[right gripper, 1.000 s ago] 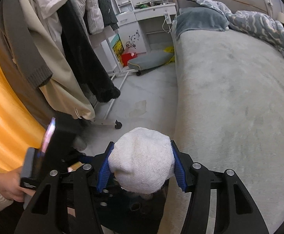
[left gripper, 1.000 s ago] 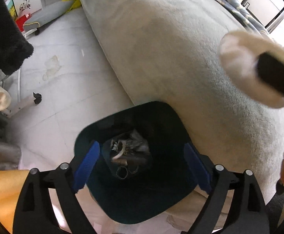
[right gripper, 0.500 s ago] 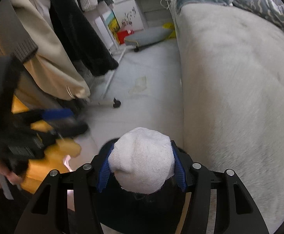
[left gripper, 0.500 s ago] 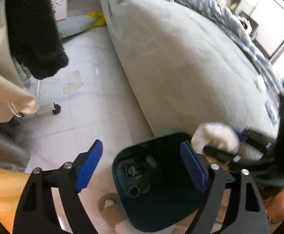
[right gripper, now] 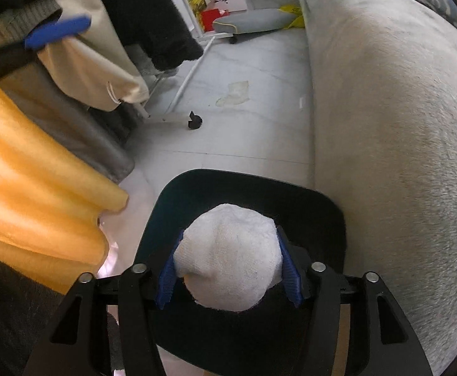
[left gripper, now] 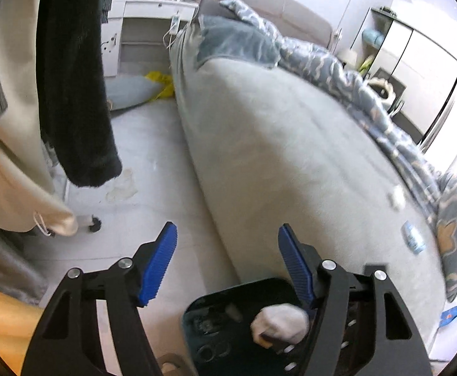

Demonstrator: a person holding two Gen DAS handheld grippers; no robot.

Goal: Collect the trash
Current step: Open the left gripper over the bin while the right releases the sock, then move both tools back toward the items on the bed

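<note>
While the right claw (right gripper: 228,274) hangs over the dark bin (right gripper: 322,200), its jaws are opening around the white wad (right gripper: 228,257), soft and light, best pinched across its middle; the empty left claw (left gripper: 227,264) is closing.

Bright daylight from the right, strong fisheye bending, slight motion blur

grey bed (left gripper: 291,156), hanging clothes (left gripper: 75,94), tiled floor (right gripper: 244,131)
</note>
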